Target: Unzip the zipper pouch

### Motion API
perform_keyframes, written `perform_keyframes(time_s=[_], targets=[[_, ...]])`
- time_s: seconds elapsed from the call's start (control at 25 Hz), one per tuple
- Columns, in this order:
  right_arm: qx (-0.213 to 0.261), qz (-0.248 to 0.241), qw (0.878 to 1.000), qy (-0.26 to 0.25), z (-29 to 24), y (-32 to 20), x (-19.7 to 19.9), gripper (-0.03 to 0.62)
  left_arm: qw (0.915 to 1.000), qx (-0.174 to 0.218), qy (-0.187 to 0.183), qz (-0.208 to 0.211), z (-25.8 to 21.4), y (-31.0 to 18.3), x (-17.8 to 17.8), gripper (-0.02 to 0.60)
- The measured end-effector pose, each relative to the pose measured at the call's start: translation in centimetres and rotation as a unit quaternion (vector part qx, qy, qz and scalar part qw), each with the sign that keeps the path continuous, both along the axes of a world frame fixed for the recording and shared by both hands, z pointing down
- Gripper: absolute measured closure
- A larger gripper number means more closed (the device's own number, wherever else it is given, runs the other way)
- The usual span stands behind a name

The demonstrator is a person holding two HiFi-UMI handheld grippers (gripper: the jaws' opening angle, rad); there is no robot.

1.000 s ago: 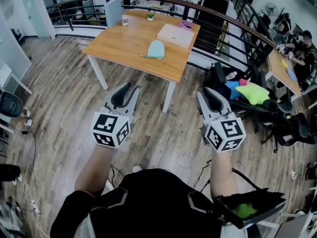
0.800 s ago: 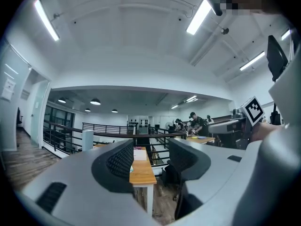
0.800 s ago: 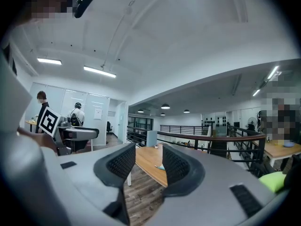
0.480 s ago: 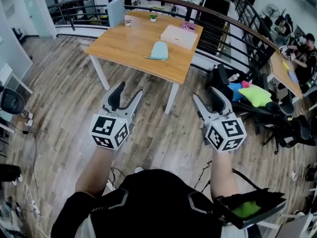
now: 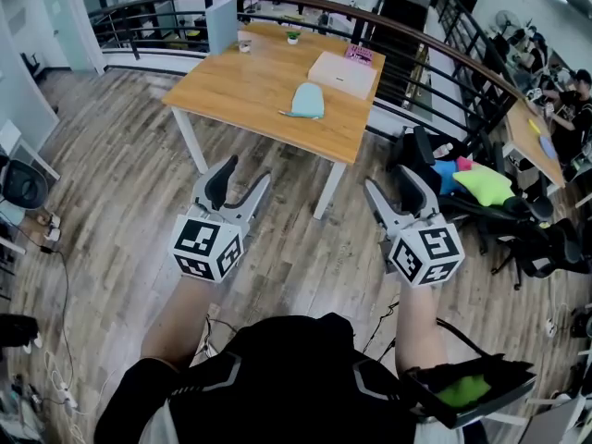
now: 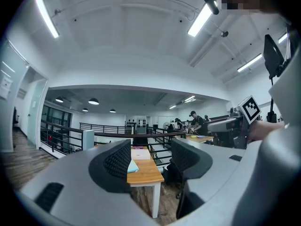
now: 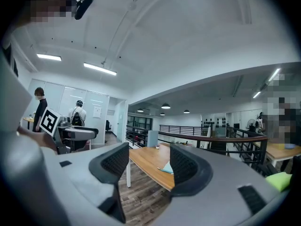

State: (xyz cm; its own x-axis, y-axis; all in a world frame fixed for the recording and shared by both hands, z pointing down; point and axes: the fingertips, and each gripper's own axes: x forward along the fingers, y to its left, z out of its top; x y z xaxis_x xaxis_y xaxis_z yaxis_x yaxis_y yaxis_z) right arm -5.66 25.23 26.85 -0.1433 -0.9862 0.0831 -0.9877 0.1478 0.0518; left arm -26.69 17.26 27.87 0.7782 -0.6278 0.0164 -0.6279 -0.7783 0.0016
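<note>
The light blue zipper pouch (image 5: 305, 101) lies flat on the wooden table (image 5: 240, 91), well ahead of both grippers. It also shows far off as the pouch (image 6: 132, 166) past the left jaws and the pouch (image 7: 167, 167) past the right jaws. My left gripper (image 5: 242, 176) and right gripper (image 5: 388, 179) are held level side by side over the floor, short of the table. Both have just been opening and now stand open with nothing between their pads. The same wide gap shows on the left gripper (image 6: 150, 157) and the right gripper (image 7: 149, 161).
A white flat box (image 5: 342, 72), a pink item (image 5: 359, 54), a small plant pot (image 5: 293, 37) and a cup (image 5: 244, 46) share the table. A curved railing (image 5: 416, 35) runs behind it. Office chairs with coloured cushions (image 5: 472, 178) stand at the right. Cables lie on the floor at the left.
Both grippers' jaws went from nearly shut to wide open. Both hands have edged forward toward the table, which now sits slightly nearer in the head view.
</note>
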Motion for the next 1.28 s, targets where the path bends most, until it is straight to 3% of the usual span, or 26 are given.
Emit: perform_keyframes(time_s=[0.2, 0.56, 1.28], targets=[[-0.007, 0.006, 1.0, -0.003, 0.9, -1.8, -0.7, 0.313, 1.0, -0.007, -0.001, 0.005, 0.9, -2.2, -0.8, 0.311], [-0.003, -0.033, 0.999, 0.002, 1.7, -8.5, 0.6, 0.315, 0.9997, -0.009, 0.0, -0.021, 1.8, -7.4, 0.6, 0.311], [-0.011, -0.109, 0.994, 0.004, 2.5, -25.5, 15.0, 0.318, 0.9982, -0.008, -0.018, -0.056, 0.8, -22.5, 16.2, 0.311]])
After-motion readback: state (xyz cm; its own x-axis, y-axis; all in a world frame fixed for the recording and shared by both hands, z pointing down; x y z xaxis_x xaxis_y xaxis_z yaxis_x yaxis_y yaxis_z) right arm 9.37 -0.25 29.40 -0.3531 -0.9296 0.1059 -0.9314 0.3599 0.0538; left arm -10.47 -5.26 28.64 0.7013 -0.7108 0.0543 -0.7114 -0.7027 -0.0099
